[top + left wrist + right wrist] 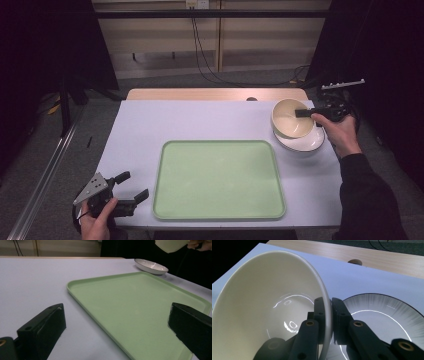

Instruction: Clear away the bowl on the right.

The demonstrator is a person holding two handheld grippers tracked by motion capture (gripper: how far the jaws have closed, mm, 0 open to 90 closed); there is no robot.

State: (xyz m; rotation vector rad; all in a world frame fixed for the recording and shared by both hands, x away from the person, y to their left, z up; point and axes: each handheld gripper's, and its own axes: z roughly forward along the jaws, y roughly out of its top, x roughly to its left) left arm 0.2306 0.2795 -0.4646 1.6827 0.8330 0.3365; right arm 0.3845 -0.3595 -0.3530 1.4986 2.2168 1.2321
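The cream bowl (172,245) is cut off by the left gripper view's top edge.

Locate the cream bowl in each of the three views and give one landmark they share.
High view: cream bowl at right rear of the table, over the white plate, its rim clamped by the right gripper.
Left gripper view: top right corner, lifted.
Right gripper view: left half, rim between the jaws.
Shared landmark: the white plate.

Glossy ceramic bowl (262,302) (cream glaze), matt plastic tray (218,180)
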